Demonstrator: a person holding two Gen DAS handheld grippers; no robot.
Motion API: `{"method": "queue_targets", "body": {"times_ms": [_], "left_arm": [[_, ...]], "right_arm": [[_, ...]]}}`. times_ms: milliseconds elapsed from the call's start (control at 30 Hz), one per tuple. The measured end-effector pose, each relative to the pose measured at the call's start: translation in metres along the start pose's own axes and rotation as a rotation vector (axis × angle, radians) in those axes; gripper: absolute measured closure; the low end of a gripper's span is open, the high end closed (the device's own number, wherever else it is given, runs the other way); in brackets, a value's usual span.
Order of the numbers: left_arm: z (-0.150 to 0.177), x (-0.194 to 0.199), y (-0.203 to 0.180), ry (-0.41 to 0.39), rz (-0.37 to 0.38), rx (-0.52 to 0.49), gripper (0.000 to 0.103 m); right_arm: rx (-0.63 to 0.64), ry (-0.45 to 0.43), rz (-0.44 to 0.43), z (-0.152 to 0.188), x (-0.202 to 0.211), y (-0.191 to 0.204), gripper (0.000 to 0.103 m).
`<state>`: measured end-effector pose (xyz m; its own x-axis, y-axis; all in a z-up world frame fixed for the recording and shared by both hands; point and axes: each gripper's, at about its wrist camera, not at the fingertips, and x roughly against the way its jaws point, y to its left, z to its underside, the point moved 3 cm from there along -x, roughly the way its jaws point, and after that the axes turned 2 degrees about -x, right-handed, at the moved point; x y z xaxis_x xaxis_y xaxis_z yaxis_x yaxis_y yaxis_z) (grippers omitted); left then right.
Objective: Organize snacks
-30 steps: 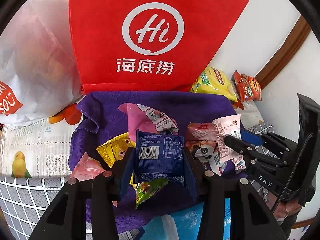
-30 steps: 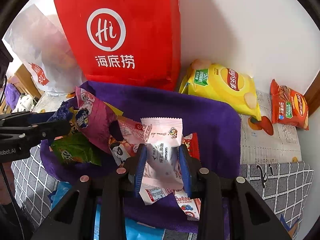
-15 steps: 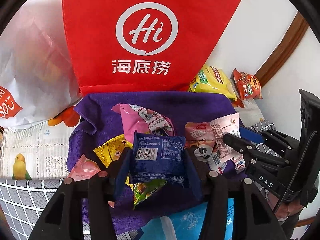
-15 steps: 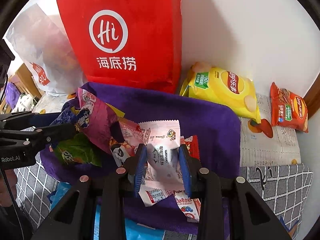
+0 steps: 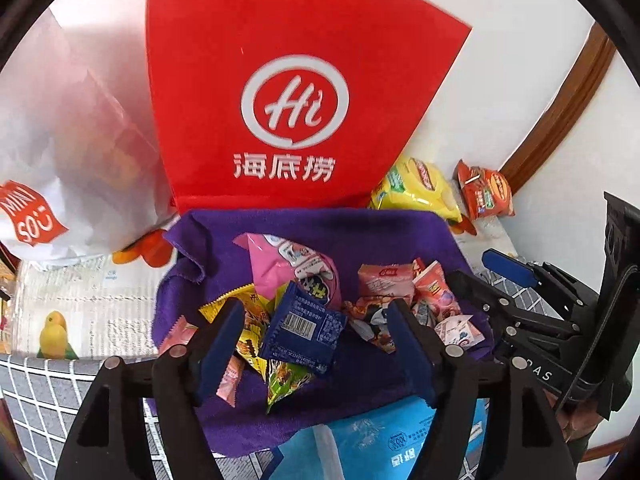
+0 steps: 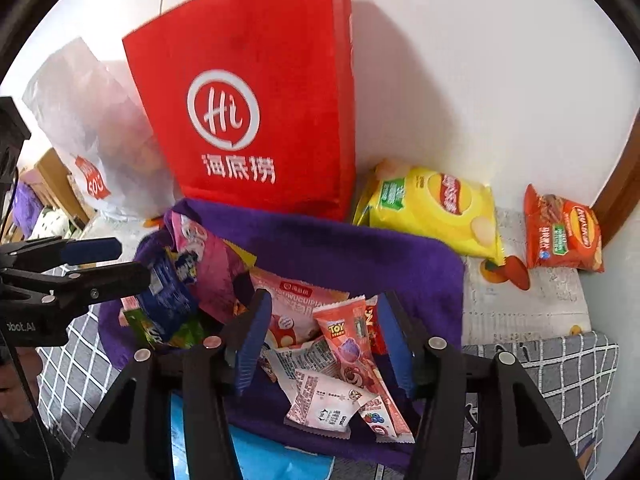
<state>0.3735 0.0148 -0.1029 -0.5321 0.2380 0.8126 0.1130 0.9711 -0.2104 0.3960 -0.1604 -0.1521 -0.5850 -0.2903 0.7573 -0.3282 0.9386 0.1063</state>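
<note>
Two hand-held grippers hang over a purple cloth (image 5: pixel 360 228) heaped with snack packets. Left gripper (image 5: pixel 316 340) is opening, its pads clear of the dark-blue foil packet (image 5: pixel 302 326) lying between them. Right gripper (image 6: pixel 322 334) is opening too, above a loose pale-pink sachet (image 6: pixel 324 410).

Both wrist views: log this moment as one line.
left hand-held gripper: opening, blue packet loose between | right hand-held gripper: opening, white packet loose | purple cloth
</note>
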Motion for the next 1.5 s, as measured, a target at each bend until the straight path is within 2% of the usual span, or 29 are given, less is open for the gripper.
{"method": "queue_targets", "body": {"times_ms": [233,333,467,567,667,900,1033,1100,1133,1233,1267,1333,1500], "left_arm": [[0.0,0.028,-0.011,-0.032,-0.018,-0.016,0.028],[0.001,0.045,-0.019,-0.046,-0.03,-0.025,0.028],[0.004,0.078,-0.029,-0.113,-0.052,-0.038,0.028],[0.019,0.101,-0.036,-0.134,-0.043,-0.049,0.028],[0.044,0.125,-0.043,-0.16,-0.064,-0.078,0.028],[0.104,0.153,-0.051,-0.191,-0.103,-0.083,0.019],[0.139,0.167,-0.053,-0.213,-0.117,-0.06,0.013],[0.154,0.174,-0.056,-0.223,-0.15,-0.067,0.011],[0.159,0.176,-0.057,-0.227,-0.161,-0.071,0.011],[0.178,0.186,-0.062,-0.245,-0.181,-0.073,0.01],[0.183,0.189,-0.063,-0.246,-0.176,-0.064,0.01],[0.19,0.194,-0.064,-0.255,-0.161,-0.043,0.01],[0.208,0.205,-0.069,-0.271,-0.15,-0.028,0.01]], "right_arm": [[-0.058,-0.065,0.033,-0.006,0.046,0.002,0.044],[-0.073,-0.081,0.055,0.0,0.072,0.005,0.04],[-0.082,-0.116,0.11,0.012,0.104,0.01,0.037],[-0.085,-0.13,0.123,0.025,0.128,0.016,0.034],[-0.079,-0.148,0.134,0.039,0.15,0.023,0.033],[-0.078,-0.173,0.125,0.082,0.186,0.038,0.029],[-0.089,-0.146,0.095,0.107,0.193,0.045,0.029],[-0.121,-0.125,0.091,0.122,0.195,0.043,0.029],[-0.129,-0.125,0.09,0.128,0.197,0.043,0.028],[-0.138,-0.139,0.098,0.145,0.207,0.043,0.009],[-0.132,-0.154,0.111,0.151,0.211,0.044,0.006],[-0.104,-0.178,0.143,0.161,0.221,0.049,0.005],[-0.097,-0.196,0.156,0.179,0.239,0.051,0.003]]}}
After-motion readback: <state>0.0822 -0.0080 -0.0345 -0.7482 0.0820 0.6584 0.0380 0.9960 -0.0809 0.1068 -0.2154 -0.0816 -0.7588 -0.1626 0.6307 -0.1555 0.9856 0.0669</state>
